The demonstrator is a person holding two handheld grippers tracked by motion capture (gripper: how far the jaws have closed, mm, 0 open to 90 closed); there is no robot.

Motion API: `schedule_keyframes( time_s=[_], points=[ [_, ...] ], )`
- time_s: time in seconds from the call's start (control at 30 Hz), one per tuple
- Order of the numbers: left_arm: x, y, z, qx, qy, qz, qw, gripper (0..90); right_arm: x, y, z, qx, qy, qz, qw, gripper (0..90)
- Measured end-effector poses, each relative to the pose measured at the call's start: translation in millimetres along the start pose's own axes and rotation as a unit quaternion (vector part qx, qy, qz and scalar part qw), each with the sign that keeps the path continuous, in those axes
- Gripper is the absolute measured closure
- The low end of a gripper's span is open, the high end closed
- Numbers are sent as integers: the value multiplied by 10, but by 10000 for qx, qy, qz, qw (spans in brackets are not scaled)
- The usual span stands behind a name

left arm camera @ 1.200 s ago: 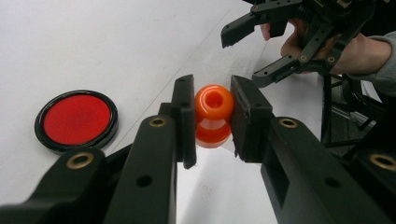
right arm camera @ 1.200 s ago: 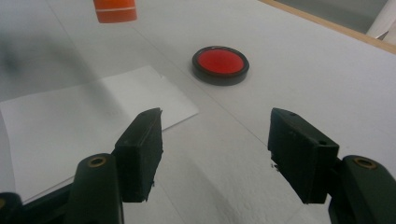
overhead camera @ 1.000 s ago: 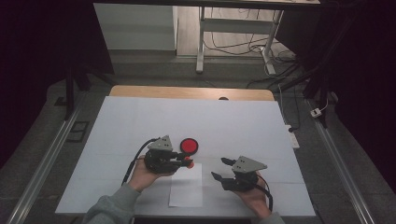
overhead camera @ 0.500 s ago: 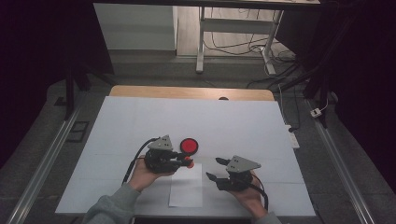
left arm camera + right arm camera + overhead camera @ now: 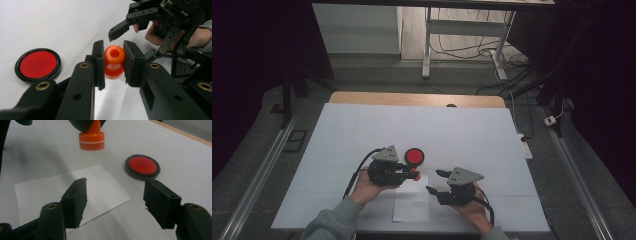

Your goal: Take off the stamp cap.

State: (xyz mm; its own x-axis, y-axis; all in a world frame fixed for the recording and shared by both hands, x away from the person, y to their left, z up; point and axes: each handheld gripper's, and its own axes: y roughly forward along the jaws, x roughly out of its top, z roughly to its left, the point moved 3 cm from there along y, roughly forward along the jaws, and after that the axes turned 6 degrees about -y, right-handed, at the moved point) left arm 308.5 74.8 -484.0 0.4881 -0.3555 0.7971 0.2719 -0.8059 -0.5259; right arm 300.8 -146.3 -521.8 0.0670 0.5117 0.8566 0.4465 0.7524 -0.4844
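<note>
Eyes on the orange stamp (image 5: 114, 61): pinched at its round knob between the pads of the left gripper (image 5: 409, 172), upright, base down, toward the near edge of the desk (image 5: 362, 130) and about midway along it. Parked between the red ink pad (image 5: 414, 156) on the far side and the far edge of the white paper (image 5: 411, 205) on the near side, just off the sheet's far right corner. Hard to tell whether resting on the surface or a hair above it. No change there since a second ago: same spot, same tight clamp. Over on the right, though, a small creep inward, sliding the right gripper (image 5: 116, 185) from nearer the right edge toward the sheet. Jaws wide apart, nothing between them, now hanging over the paper's right side and aimed across at the stamp. Reads like setting up to pin the sheet down before the stamp comes over and presses. No pin yet, and no print visible on the paper either, so the stamping itself looks yet to come. As for pose: left hand (image 5: 367, 186) wrapped round the gripper body from behind, forearm angling in from the near edge, jaws pointing level toward the right. Right hand (image 5: 472, 207) cupped under its gripper close to the near edge, jaws pointing left and a little away, low over the desk.
</note>
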Motion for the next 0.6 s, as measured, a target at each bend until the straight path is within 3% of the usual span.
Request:
schedule_keyframes(
  time_s=[0.6],
  points=[
    [-9, 25, -4, -4, 4, 20, 10000, 719, 69, 100, 79, 212, -63, -43, 9997, 348]
  ],
)
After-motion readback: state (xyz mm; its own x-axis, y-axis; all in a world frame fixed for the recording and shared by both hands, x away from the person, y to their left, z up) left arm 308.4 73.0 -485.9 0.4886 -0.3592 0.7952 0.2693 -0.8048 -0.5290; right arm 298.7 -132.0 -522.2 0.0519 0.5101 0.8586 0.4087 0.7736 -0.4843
